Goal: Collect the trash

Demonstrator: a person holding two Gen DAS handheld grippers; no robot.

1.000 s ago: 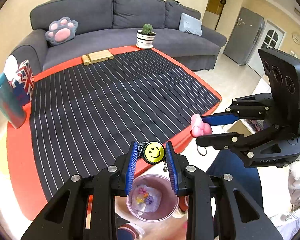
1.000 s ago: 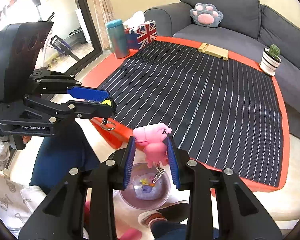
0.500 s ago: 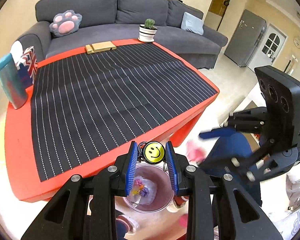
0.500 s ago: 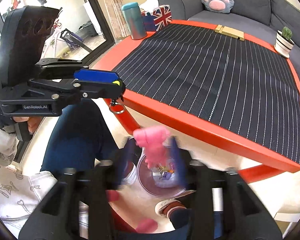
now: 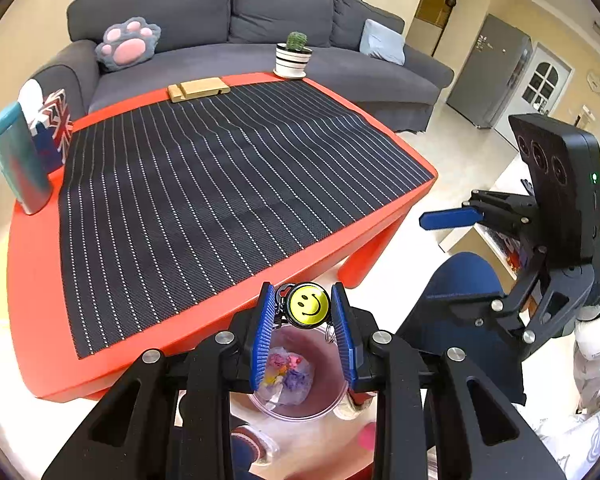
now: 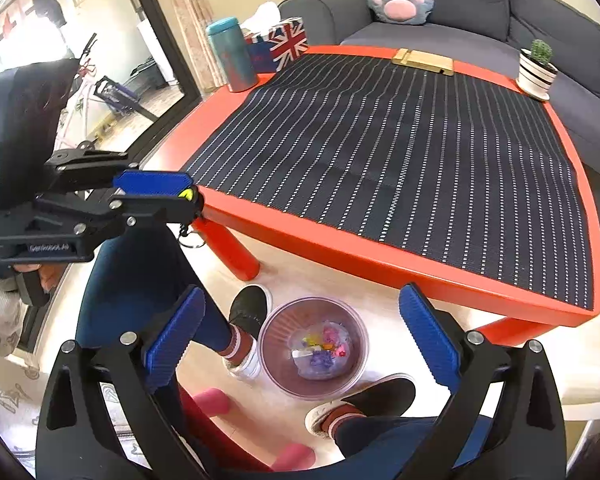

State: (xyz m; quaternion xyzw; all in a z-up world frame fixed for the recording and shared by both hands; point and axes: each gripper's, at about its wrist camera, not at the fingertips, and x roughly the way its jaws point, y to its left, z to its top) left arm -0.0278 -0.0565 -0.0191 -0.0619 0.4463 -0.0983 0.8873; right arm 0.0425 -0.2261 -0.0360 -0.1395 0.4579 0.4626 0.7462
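My left gripper is shut on a yellow smiley-face keychain and holds it above a clear purple trash bin on the floor. The bin holds colourful scraps. In the right wrist view the left gripper shows at the left with the keychain's ring hanging below it. My right gripper is open and empty above the same bin. It also shows at the right of the left wrist view. The pink toy is not in sight.
A red table with a black striped mat stands beyond the bin. On its edges are a teal bottle, a flag tissue box, a wooden block and a potted cactus. The person's feet flank the bin. A grey sofa is behind.
My right gripper has opened and the pink toy has left its jaws. Both grippers have drawn back from the table toward the bin. The left gripper still holds the keychain.
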